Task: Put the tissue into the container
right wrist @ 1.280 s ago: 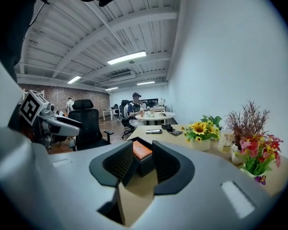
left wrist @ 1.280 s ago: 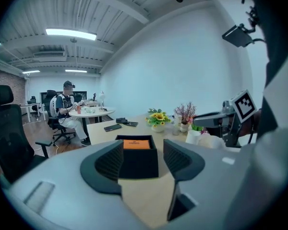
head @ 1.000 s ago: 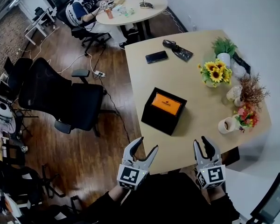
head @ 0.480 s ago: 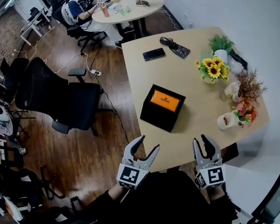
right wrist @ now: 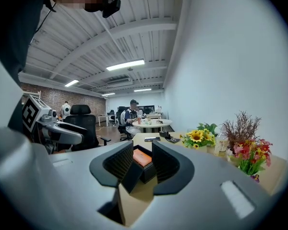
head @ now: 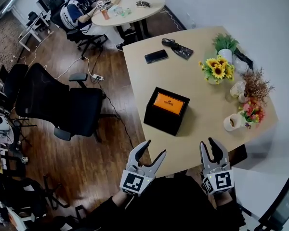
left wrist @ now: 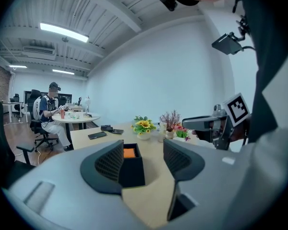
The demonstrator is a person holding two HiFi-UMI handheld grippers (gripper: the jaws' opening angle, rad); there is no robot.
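Student: Where does the task's item lie in this view?

Tutor: Orange packet (head: 169, 103), flat inside the open black box (head: 158, 123). The box stands near the middle of the wooden table (head: 183, 71), closer to its left edge. Whether the packet is the tissue cannot be told from here.

Student: And the two tongs?

Tutor: Both are held at the near edge of the table, well apart from the box and pointing towards it. Left gripper (head: 154, 147): jaws standing moderately apart, nothing between them; its own view shows the box only in the distance through the gap. Right gripper (head: 208, 143): jaws drawn in to a narrow slit, likewise empty.

Student: What else is on the table?

Tutor: Dark phone (head: 156, 56) near the far left corner; vase of sunflowers (head: 216, 70) and white mug (head: 231, 122) along the right edge, with other plants among them.

Student: Beyond the table?

Tutor: Black office chair (head: 62, 102) on the wooden floor to the left; seated person (head: 74, 11) at a round table at the far end.
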